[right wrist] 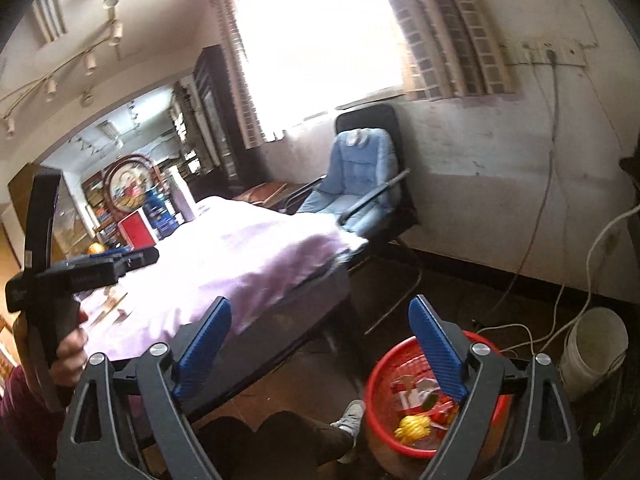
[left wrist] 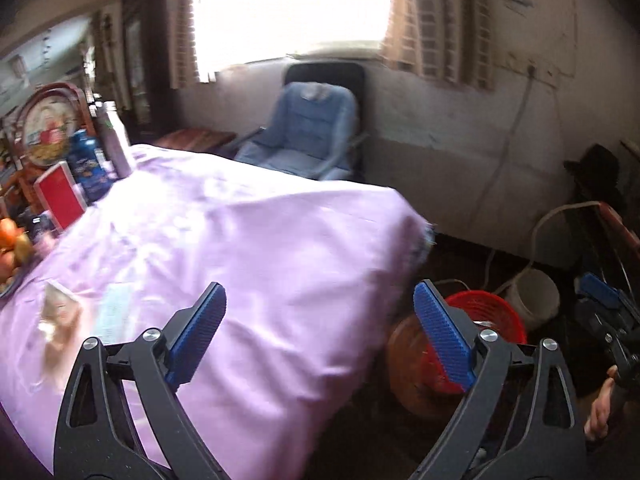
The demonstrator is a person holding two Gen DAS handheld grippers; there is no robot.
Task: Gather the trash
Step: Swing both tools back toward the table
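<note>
My left gripper (left wrist: pixel 320 332) is open and empty above the near right corner of a table under a lilac cloth (left wrist: pixel 224 240). Two flat pieces of trash lie on the cloth at the left: a crumpled tan wrapper (left wrist: pixel 58 320) and a pale bluish paper (left wrist: pixel 114 312). My right gripper (right wrist: pixel 320 340) is open and empty, held off the table's corner above a red basket (right wrist: pixel 384 364) on the floor that holds wrappers and a yellow item (right wrist: pixel 414 428). The basket also shows in the left wrist view (left wrist: pixel 492 312). The left gripper shows at the left of the right wrist view (right wrist: pixel 116 264).
At the table's far left stand a red box (left wrist: pixel 60 196), a blue container (left wrist: pixel 88 168), a bottle (left wrist: pixel 114 140) and fruit (left wrist: pixel 12 248). A blue-cushioned chair (left wrist: pixel 308 136) stands behind the table. A white bucket (right wrist: pixel 592 352) and cables lie on the floor by the wall.
</note>
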